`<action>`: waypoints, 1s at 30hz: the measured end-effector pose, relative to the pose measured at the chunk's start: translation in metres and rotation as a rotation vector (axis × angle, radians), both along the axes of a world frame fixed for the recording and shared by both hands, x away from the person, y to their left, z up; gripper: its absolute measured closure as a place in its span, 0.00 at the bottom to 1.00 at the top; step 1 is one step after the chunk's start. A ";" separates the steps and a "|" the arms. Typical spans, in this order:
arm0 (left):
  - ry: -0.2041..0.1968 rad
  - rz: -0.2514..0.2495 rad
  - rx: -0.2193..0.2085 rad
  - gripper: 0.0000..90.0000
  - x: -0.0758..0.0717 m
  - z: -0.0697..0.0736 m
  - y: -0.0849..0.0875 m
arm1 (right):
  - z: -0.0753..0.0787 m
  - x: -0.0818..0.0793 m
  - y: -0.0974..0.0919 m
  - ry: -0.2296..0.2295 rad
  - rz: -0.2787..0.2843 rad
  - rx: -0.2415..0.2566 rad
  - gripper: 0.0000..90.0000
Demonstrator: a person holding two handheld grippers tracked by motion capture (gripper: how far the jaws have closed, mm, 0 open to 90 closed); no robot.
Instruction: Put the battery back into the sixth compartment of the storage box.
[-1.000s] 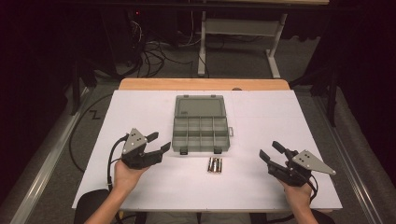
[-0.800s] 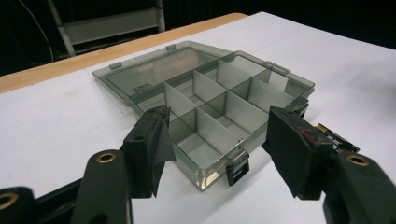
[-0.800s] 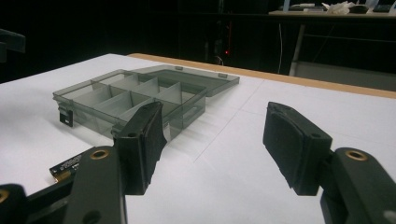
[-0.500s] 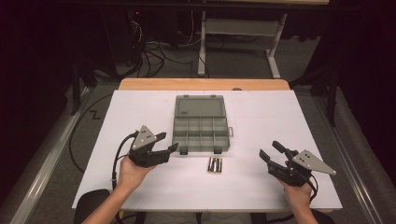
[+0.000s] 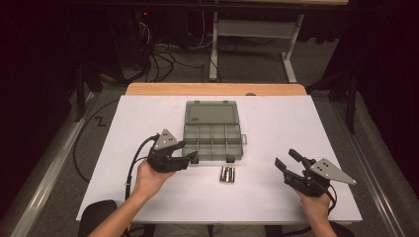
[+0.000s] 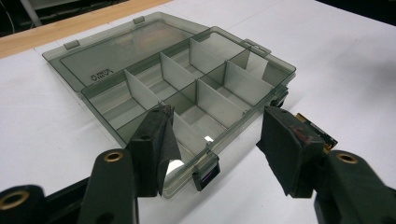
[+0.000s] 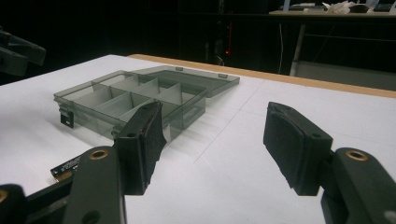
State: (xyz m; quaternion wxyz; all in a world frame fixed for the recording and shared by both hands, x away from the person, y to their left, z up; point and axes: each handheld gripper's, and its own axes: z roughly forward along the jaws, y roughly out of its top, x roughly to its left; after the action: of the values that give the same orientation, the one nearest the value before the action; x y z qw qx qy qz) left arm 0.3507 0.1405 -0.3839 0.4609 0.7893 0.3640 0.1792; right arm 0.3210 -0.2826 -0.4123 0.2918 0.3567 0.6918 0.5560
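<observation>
Smoke-grey translucent plastic: the compartment box (image 5: 214,137) lay open at the middle of the white worktop (image 5: 123,118), its lid (image 5: 211,113) folded flat toward the far side and its tray of small divided compartments facing up. The compartments in view looked bare.

Left hand-held gripper (image 5: 188,150) sat at the near left corner of the box. Jaws were released but had just been closing a little. In the left gripper view one pad (image 6: 156,140) stood over the near wall of the tray, the other pad (image 6: 287,149) off to the side of it above the worktop, with the front latch (image 6: 207,173) between them; neither pressed on the plastic. Whether the first pad touched the wall could not be told.

Batteries (image 5: 227,174), a short row lying side by side, rested just near of the box, between the two hands and apart from both.

Right hand-held gripper (image 5: 286,159) was held at the near right, well apart from the box, jaws released with nothing between them, pointed toward the box.
</observation>
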 end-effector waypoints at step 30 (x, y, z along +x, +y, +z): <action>0.184 -0.053 0.154 0.55 0.016 0.000 -0.050 | 0.001 0.000 0.000 0.004 0.008 -0.003 0.46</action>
State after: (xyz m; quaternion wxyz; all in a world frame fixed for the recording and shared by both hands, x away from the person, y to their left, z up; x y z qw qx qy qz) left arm 0.3666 0.0909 -0.3839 0.3683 0.8447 0.3690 0.1212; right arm 0.3207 -0.2824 -0.4118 0.2887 0.3547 0.6945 0.5555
